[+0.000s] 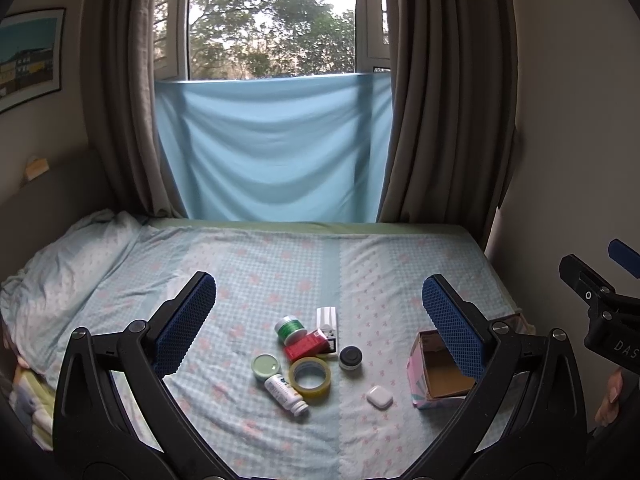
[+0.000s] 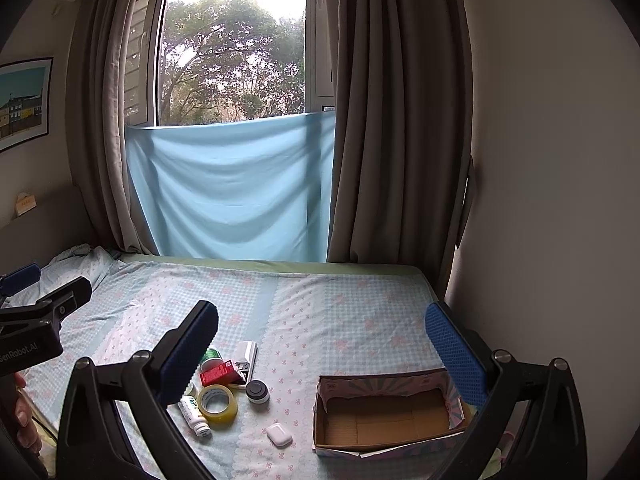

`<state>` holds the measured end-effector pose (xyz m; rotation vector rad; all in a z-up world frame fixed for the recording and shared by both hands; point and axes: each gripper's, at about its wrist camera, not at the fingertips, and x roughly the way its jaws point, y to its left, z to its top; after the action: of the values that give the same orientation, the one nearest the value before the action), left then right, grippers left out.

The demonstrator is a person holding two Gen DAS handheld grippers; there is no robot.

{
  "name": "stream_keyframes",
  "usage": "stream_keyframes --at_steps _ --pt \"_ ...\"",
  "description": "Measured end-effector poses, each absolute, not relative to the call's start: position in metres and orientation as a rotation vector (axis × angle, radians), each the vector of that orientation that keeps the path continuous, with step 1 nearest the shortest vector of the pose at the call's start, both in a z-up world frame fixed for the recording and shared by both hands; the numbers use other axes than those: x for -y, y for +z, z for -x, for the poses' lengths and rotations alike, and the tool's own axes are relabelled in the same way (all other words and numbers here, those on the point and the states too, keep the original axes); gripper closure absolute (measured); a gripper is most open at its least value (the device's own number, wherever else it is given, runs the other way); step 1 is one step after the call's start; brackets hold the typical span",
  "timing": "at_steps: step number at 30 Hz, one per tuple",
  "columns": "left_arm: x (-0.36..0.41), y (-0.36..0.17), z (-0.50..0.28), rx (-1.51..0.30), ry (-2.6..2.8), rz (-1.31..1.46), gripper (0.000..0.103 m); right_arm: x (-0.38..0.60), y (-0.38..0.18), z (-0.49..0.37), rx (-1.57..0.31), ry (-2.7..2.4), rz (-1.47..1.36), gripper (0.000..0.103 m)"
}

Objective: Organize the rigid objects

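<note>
A cluster of small items lies on the bed: a tape roll [image 1: 310,379] [image 2: 217,404], a white bottle [image 1: 285,394] [image 2: 194,415], a red box [image 1: 306,345] [image 2: 219,373], a green-lidded jar [image 1: 291,329], a pale green round lid [image 1: 265,366], a black-capped jar [image 1: 351,358] [image 2: 257,391], a white remote [image 1: 327,320] [image 2: 246,355] and a white earbud case [image 1: 379,397] [image 2: 279,435]. An empty open cardboard box [image 1: 440,376] [image 2: 384,416] stands to their right. My left gripper [image 1: 320,320] and right gripper [image 2: 320,348] are open and empty, above the bed's near side.
The bed [image 1: 280,264] has a checked blue sheet and a pillow [image 1: 60,264] at the left. A blue cloth [image 1: 276,144] and brown curtains [image 1: 448,120] hang behind it. A wall [image 2: 552,160] closes the right side.
</note>
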<state>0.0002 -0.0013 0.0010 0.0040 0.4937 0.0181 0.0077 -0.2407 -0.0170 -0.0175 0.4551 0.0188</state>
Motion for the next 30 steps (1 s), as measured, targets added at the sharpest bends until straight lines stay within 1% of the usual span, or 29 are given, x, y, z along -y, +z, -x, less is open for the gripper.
stream_keyframes --at_steps 30 --pt "-0.0049 -0.0044 -0.0043 -0.497 0.018 0.017 0.001 0.2387 -0.0197 -0.0143 -0.455 0.028 0.007 0.000"
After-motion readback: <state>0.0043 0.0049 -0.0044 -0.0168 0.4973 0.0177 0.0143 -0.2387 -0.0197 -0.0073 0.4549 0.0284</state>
